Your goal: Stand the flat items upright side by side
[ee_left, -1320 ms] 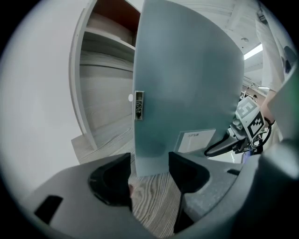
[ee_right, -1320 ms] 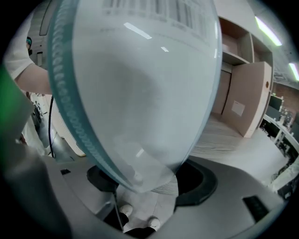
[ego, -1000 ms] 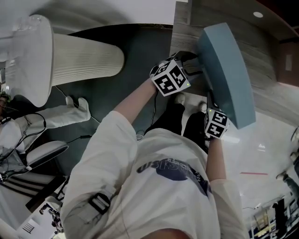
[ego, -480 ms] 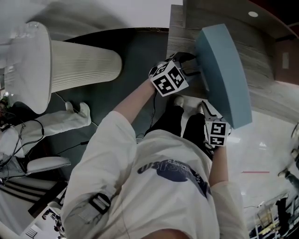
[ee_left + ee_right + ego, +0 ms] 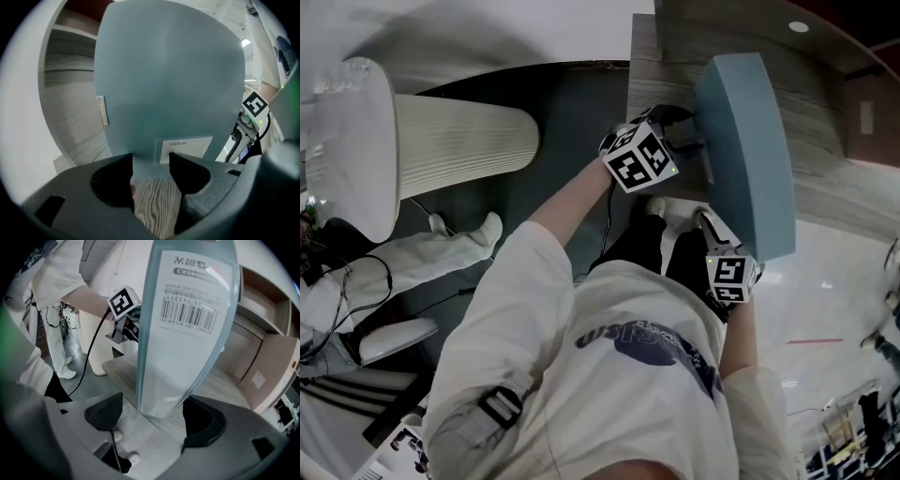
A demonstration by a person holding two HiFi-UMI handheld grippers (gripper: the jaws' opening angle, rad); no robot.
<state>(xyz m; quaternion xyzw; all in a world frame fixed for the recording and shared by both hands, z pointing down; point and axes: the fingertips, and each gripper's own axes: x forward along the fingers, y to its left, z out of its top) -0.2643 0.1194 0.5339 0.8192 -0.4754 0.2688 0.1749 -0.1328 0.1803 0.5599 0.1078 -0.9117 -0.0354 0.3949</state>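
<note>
Two grippers: both work at one blue-grey flat item (image 5: 745,150) on the wooden shelf (image 5: 661,70).
Flat item: stands upright on its long edge on the shelf, its near end close to the shelf's front edge.
Left gripper (image 5: 682,131): low over the shelf, facing the item's broad side. Its jaws are parted, with bare wood grain showing between them. The tips sit at the foot of that side, just beside a small white label (image 5: 185,149); whether they press on it I cannot tell.
Right gripper (image 5: 712,225): just off the shelf's front edge. Its jaws have just been opening and now gape wide. The item's narrow end, with its barcode label (image 5: 192,310), stands between them, clear of both pads.
Grip: neither claw clamps the item.
</note>
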